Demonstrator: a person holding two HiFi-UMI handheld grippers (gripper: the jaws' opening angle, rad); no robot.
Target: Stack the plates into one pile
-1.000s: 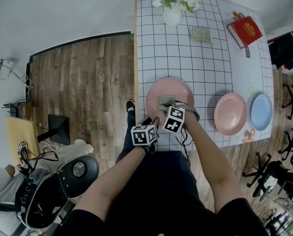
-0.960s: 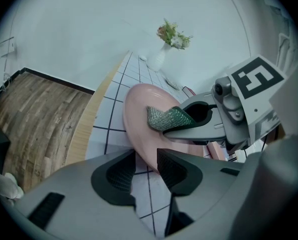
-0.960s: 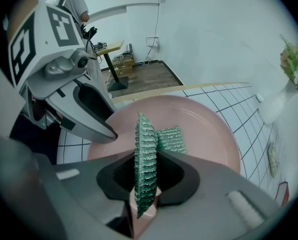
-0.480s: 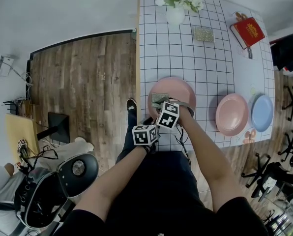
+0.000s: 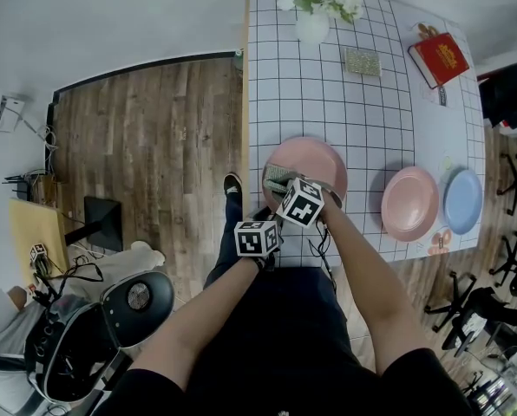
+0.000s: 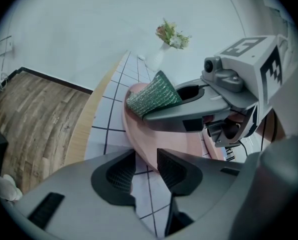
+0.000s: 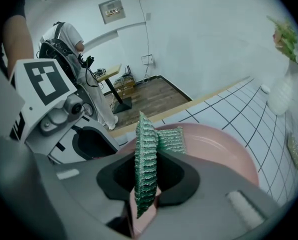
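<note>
Holding the near pink plate (image 5: 315, 157) by its rim at the table's front edge, with a green scouring cloth (image 5: 278, 177) kept over it.

The near pink plate is set flat on the gridded table (image 5: 328, 94), close to the front edge, and its near rim is clamped between the jaw tips of the left gripper (image 6: 141, 166). Over the plate's left part, the folded green scouring cloth is pinched on edge by the right gripper (image 7: 148, 169), whose pads are closed on the cloth's lower part. Whether the cloth touches the plate cannot be told. Well apart to the right, a second pink plate (image 5: 409, 202) and a blue plate (image 5: 461, 199) are laid just beside each other, unstacked, near the table's front right corner. At the far end of the table a white vase of flowers (image 5: 313, 24) and a red book (image 5: 441, 57) are seen.
</note>
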